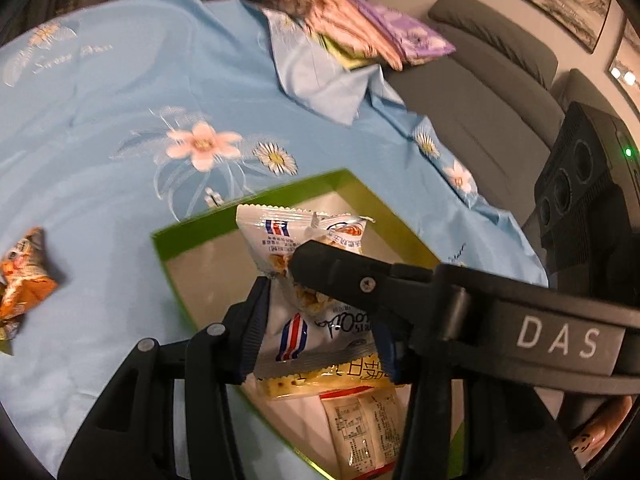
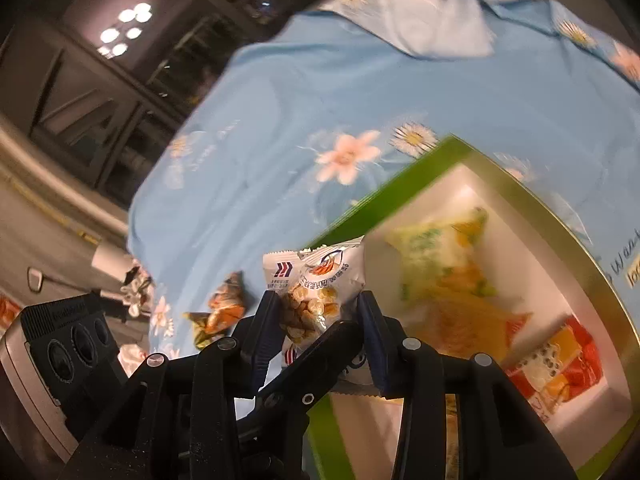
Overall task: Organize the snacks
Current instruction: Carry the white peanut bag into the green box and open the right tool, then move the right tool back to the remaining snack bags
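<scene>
Stack of packets [image 1: 360,28] at 12 o'clock motion-blurred, print unreadable. Orange snack wrapper [image 1: 24,284] at 9 o'clock cut by frame edge. Snacks inside green box [image 2: 472,152] smeared, labels illegible. White snack packet [image 1: 304,280] partly hidden behind crossing gripper finger.

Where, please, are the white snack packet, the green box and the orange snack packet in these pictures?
white snack packet [image 1: 280,236]: left wrist view, upper printed face.
green box [image 1: 256,200]: left wrist view, far rim.
orange snack packet [image 1: 26,280]: left wrist view, crumpled middle.
</scene>
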The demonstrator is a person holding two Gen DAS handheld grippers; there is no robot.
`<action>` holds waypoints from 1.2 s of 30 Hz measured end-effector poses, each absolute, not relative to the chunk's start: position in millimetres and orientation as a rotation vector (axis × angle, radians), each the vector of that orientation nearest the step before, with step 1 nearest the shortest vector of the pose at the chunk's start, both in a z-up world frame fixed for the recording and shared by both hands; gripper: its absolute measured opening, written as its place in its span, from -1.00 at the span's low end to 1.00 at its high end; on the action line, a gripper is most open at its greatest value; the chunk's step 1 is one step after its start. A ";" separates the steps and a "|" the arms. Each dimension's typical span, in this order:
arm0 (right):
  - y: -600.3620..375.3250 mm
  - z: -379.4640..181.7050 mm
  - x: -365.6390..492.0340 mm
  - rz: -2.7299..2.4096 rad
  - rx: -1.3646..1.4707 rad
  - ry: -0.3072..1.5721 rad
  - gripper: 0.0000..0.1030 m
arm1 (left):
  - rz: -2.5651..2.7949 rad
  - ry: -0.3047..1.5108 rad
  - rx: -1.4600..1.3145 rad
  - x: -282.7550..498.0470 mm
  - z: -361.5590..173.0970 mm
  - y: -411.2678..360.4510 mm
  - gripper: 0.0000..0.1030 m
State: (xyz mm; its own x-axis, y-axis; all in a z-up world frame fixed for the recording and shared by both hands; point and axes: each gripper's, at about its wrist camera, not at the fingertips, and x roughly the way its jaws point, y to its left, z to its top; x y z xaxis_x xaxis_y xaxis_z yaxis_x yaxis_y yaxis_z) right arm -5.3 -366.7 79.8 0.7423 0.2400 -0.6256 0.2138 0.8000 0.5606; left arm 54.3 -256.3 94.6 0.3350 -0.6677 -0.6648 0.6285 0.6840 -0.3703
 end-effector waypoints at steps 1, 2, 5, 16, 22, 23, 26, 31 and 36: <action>-368.5 77.6 -3.0 0.006 0.662 0.758 -0.17 | -0.840 0.908 -0.049 55.7 91.8 -258.1 -0.08; -370.4 74.9 -0.6 -0.001 0.666 0.769 -0.17 | -0.828 0.924 -0.046 57.5 89.3 -260.3 -0.09; -374.0 65.3 6.7 -0.007 0.698 0.807 -0.17 | -0.792 0.963 -0.033 61.9 81.9 -264.6 -0.09; -384.3 48.9 14.5 -0.016 0.752 0.848 -0.17 | -0.764 1.018 0.007 72.2 72.3 -274.2 -0.07; -392.0 45.8 13.5 -0.023 0.791 0.864 -0.17 | -0.759 1.013 0.008 72.2 72.0 -276.0 -0.01; -393.3 45.6 12.6 -0.038 0.791 0.867 -0.17 | -0.762 1.013 0.011 71.9 72.3 -276.2 0.04; -395.9 45.3 11.3 -0.065 0.792 0.871 -0.17 | -0.788 1.018 0.003 70.2 74.1 -274.2 0.15; -394.9 48.4 10.1 -0.080 0.776 0.866 0.01 | -0.780 0.967 -0.020 61.8 85.5 -259.3 0.33; -388.4 56.7 8.2 -0.100 0.737 0.836 0.16 | -0.785 0.927 -0.052 53.1 98.4 -236.4 0.53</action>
